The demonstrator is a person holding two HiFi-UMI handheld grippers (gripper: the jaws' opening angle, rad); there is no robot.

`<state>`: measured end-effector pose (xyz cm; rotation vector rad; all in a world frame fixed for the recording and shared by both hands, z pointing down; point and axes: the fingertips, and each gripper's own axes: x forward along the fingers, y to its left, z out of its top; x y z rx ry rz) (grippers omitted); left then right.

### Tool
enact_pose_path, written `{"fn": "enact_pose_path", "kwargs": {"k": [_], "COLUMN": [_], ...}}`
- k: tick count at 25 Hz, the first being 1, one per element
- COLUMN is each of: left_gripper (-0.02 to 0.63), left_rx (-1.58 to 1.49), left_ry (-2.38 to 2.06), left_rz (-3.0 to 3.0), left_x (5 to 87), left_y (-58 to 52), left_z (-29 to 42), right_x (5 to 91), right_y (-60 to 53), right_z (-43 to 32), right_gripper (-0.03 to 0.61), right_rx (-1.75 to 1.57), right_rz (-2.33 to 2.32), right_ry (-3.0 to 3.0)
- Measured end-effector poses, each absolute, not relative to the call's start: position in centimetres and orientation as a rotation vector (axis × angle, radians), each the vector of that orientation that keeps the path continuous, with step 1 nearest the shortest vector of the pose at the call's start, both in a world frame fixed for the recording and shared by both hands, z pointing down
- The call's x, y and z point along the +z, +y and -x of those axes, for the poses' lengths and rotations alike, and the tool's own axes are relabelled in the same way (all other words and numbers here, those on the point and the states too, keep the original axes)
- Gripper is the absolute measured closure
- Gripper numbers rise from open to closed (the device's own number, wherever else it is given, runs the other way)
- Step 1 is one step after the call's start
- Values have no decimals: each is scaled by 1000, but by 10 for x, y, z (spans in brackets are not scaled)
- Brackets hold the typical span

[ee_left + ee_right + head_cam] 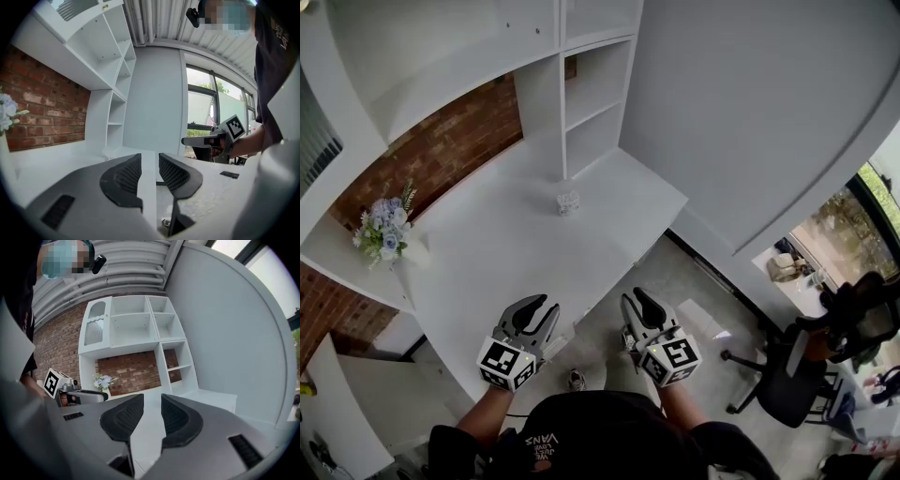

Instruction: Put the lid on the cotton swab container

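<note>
White desk [506,248] — left gripper [542,306], right gripper [635,298] level near its edge; fingers [123,180] narrowly apart, empty

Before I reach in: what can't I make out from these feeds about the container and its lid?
- Cotton swab container, head view: too small to tell whether its lid is on.
- Lid: not visible as a separate thing in any view.
- Gripper views: the left gripper and right gripper, both open and empty, block the near desk; container not discernible.
</note>
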<state>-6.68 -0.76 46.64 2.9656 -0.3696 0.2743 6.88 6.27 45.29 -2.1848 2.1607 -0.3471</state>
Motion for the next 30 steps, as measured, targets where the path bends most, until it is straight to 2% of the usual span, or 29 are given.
{"fn": "enact_pose_path", "kwargs": {"k": [14, 30], "left_gripper": [517, 517], "left_rx": [271, 405], "left_ry": [-731, -941], "left_rz": [-2913, -2823], "left_x": [472, 537], "left_y": [-98, -182], "left_z": [12, -53], "right_x": [463, 506], "right_y": [-61, -182], "right_z": [-140, -213], "right_gripper": [486, 477], "right_rx": [-374, -460], "right_rz": [1895, 1673], "right_ry": [2441, 2642]}}
